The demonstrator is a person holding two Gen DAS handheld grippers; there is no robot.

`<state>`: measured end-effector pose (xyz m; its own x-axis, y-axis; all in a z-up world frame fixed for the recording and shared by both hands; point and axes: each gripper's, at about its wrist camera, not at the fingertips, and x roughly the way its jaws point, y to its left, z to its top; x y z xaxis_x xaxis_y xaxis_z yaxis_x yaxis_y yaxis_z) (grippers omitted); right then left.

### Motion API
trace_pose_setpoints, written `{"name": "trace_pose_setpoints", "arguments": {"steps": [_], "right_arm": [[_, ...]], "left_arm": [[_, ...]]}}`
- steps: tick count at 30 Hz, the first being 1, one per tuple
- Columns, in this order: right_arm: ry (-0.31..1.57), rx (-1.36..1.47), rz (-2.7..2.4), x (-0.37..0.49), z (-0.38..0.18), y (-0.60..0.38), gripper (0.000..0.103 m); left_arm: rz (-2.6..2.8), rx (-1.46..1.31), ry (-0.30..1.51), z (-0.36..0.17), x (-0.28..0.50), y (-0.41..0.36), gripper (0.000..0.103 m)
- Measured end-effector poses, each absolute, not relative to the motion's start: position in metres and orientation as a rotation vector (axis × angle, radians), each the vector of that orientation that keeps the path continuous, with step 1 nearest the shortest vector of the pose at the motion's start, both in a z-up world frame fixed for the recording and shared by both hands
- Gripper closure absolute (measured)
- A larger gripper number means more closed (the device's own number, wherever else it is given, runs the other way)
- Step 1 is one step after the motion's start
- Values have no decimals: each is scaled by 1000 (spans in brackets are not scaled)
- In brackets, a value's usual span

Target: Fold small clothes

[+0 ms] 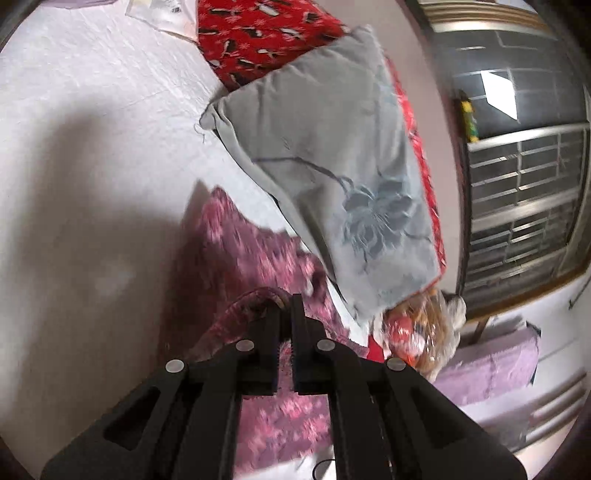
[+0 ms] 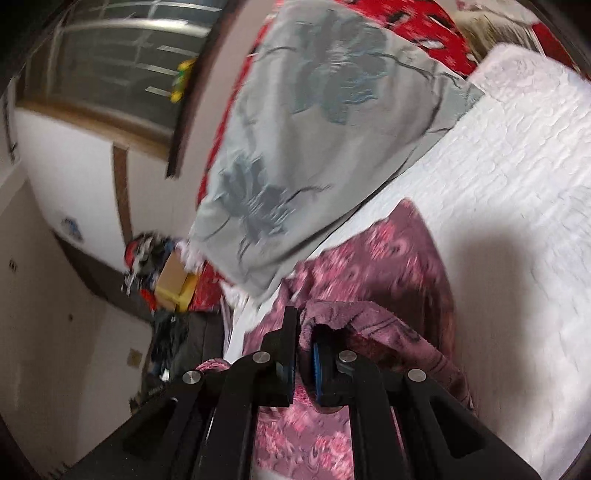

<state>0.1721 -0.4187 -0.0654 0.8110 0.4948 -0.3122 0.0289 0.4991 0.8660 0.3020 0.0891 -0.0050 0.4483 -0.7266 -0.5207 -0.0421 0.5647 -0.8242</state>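
Fingers of your left gripper (image 1: 286,314) were pressed together on a rolled edge of the pink patterned garment (image 1: 255,258); no gap showed between them. Fingers of your right gripper (image 2: 301,332) were likewise pinched on a bunched fold of the same garment (image 2: 373,258), with cloth visible between the blue pads (image 2: 317,363).

You held two points of one edge so that, as a judgement, the cloth would travel as a flat sheet and not collapse during the fold. The garment lay partly on the white quilted bedspread (image 1: 92,110), its far portion spread out just below the grey flowered pillow (image 1: 332,173), which leaned against a red patterned blanket (image 1: 258,33). The near portion hung from your two grips.

Both views were blurred, consistent with the hands being in motion. You appeared to be mid-fold, carrying the gripped edge over the remainder; the fold was not yet laid down.
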Motion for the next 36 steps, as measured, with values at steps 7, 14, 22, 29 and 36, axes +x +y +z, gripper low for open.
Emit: {"name": "trace_pose_setpoints", "arguments": {"steps": [7,14,22,29,36], "right_arm": [[650,1073,186,241,-96,-433,92],[613,1042,200,235,-82,-441,79],[591,992,61,216,-78,-459,51],[769,759,-35,264,-90,-435,50],[673,624,51,275,-59,-415,97]], "left_arm": [[-422,-891,1114,-34,359,81,100],[-535,-1077,1013,-21,355,117,56],[-499,-850,1121,-31,340,110,37],[-450,-615,1264,-54,353,57,39],[-447,-567,1081,-16,348,55,97]]}}
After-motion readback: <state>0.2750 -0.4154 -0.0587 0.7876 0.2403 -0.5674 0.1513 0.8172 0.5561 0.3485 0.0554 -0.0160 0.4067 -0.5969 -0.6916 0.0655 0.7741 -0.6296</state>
